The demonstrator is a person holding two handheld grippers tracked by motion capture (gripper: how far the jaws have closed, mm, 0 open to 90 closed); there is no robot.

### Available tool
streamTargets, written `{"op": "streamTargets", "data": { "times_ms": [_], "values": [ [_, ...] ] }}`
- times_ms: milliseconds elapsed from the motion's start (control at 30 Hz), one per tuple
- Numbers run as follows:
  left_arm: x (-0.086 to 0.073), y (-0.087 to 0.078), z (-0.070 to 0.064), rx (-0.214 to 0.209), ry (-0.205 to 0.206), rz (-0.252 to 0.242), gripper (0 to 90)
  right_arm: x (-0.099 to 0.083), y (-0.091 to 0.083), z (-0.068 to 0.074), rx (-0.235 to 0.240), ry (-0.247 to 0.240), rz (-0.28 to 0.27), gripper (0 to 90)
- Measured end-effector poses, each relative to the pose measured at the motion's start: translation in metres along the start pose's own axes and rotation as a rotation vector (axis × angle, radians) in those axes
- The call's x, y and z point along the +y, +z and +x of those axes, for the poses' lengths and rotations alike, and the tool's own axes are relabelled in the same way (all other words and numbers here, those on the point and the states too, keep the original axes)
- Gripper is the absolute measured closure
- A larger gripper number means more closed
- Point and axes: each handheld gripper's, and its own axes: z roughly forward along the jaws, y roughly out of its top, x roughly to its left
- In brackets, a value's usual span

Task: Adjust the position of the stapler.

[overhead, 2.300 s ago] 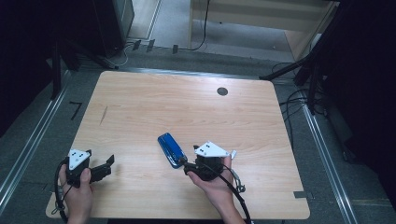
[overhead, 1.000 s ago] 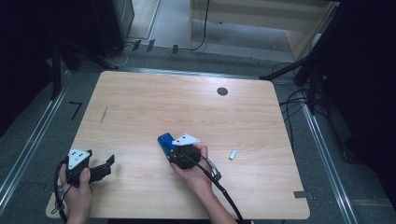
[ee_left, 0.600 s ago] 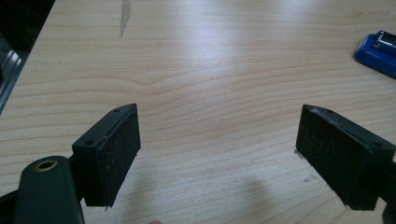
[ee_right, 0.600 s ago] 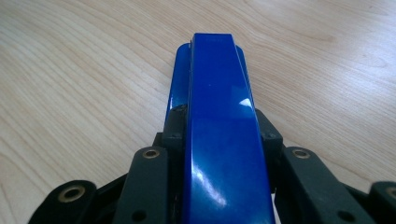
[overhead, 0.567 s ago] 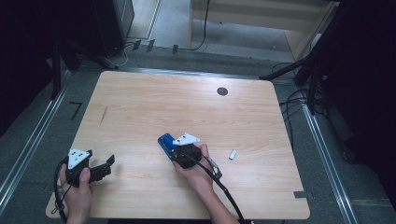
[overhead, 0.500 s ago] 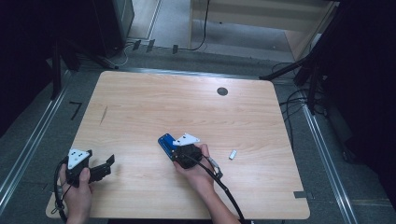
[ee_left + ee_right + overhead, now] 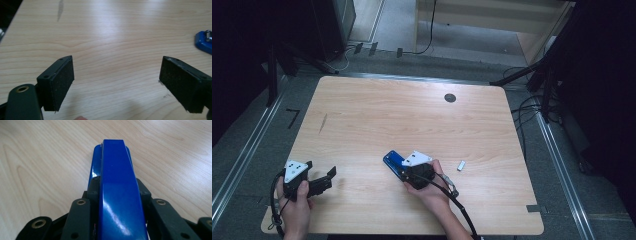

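The right gripper view looks straight down the length of a blue stapler (image 7: pixel 117 185), with the right gripper (image 7: pixel 117 195) closed in on it: one black jaw presses against each long side of the stapler's body, so the jaws stand only as far apart as the stapler is wide. The stapler's far end points away over bare wood, and its base lies flat on the table (image 7: pixel 37 157).

In the high view the right gripper (image 7: pixel 409 167) sits near the middle of the table's near half, with the stapler (image 7: pixel 392 161) sticking out from it toward the upper left. A small white piece (image 7: pixel 460 165) lies on the wood just off to the right of that hand, apart from it.

The left gripper (image 7: pixel 324 181) rests by the near left corner of the table (image 7: pixel 412 115), close to the front edge and well apart from the stapler. In the left gripper view its jaws stand wide open around nothing but wood grain, and the stapler's blue end (image 7: pixel 203 42) shows far off at the right margin.

The far half of the table is open wood, apart from a dark round cap (image 7: pixel 450 98) set in the surface near the back edge. Between the two grippers lies a clear stretch of tabletop.
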Motion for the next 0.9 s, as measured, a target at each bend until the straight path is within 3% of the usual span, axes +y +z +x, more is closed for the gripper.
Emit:
{"op": "streamTargets", "data": {
  "times_ms": [100, 333, 533, 900],
  "values": [
    [0.001, 0.000, -0.014, -0.028, 0.035, 0.002, 11.3, -0.007, -0.009, 0.001, 0.012, -0.023, -0.003, 67.1],
    [0.000, -0.001, -0.037, -0.060, 0.060, -0.004, 13.1, -0.019, -0.020, -0.001, 0.032, -0.034, -0.013, 67.0],
    [-0.003, 0.000, -0.068, -0.138, 0.110, 0.004, 13.0, -0.031, -0.033, -0.002, 0.055, -0.065, -0.016, 67.0],
    [-0.007, 0.006, -0.100, -0.208, 0.159, 0.024, 13.1, -0.044, -0.048, -0.004, 0.105, -0.144, -0.024, 67.0]
  ]
}}
